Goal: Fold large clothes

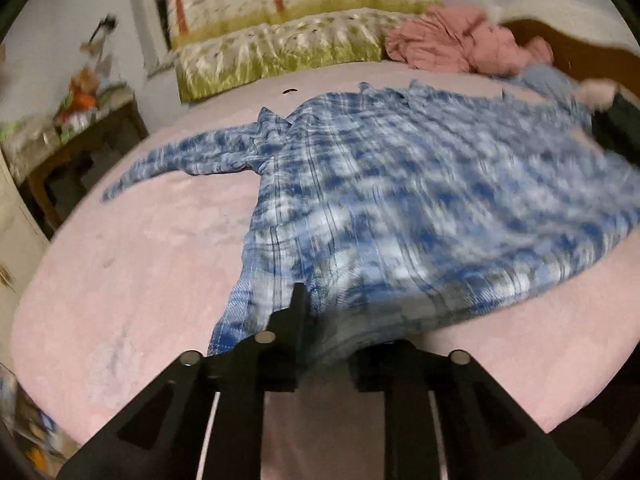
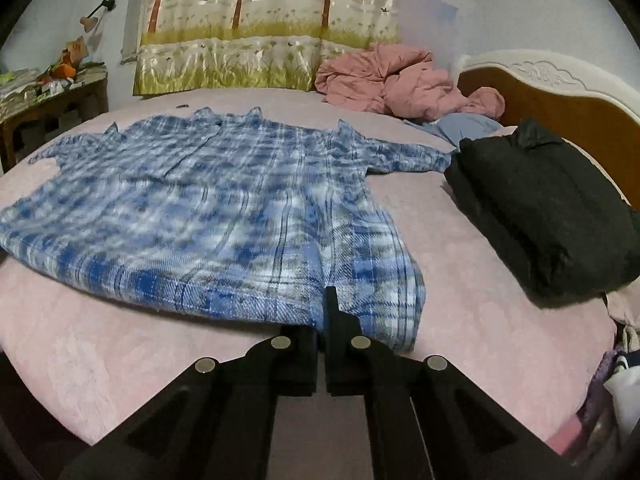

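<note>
You had the plaid shirt (image 2: 208,200) spread flat on the pink bed (image 2: 120,360), hem toward you. Your right gripper (image 2: 323,320) was clamped on the hem near one corner and your left gripper (image 1: 320,332) pinched the other, so both corners could lift together for the fold.

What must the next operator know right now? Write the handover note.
Left gripper: closed on a bunch of the plaid shirt at its near hem.
Right gripper: shut on the same hem, near its right corner.
Shirt: spread on the pink bed, sleeves out.
Done: black garment lies folded at the right.
Left to do: every fold of the shirt.
</note>
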A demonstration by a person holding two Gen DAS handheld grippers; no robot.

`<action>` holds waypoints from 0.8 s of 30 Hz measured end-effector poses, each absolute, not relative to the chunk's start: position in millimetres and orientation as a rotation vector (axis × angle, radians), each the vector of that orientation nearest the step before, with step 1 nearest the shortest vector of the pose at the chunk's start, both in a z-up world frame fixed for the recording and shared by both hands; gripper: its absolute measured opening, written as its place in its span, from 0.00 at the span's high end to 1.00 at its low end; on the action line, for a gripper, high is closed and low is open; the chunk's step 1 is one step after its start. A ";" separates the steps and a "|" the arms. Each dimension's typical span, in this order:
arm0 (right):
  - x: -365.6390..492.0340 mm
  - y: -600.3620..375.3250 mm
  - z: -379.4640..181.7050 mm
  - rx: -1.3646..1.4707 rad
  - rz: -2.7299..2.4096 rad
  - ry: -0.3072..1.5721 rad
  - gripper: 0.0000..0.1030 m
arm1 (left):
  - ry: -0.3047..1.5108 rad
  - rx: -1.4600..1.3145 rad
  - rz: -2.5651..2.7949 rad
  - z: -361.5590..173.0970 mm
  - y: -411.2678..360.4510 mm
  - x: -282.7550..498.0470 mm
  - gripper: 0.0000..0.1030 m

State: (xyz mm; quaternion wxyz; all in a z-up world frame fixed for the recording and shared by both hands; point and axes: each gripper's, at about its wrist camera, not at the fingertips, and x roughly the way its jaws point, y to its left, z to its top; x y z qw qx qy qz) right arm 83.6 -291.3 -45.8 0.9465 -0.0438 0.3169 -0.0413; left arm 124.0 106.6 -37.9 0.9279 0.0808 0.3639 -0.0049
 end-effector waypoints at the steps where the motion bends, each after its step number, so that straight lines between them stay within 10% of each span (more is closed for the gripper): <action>1: 88.0 -294.6 -41.7 -0.076 -0.083 0.641 0.98 | 0.739 0.146 -0.012 -31.1 110.3 130.7 0.78; 12: 228.6 -308.1 14.4 0.034 -0.065 0.651 0.98 | 0.780 0.100 -0.083 13.8 116.9 269.0 0.85; 24: 334.8 -303.2 -50.6 0.007 -0.020 0.858 0.98 | 1.005 0.095 -0.062 -52.7 126.0 361.1 0.78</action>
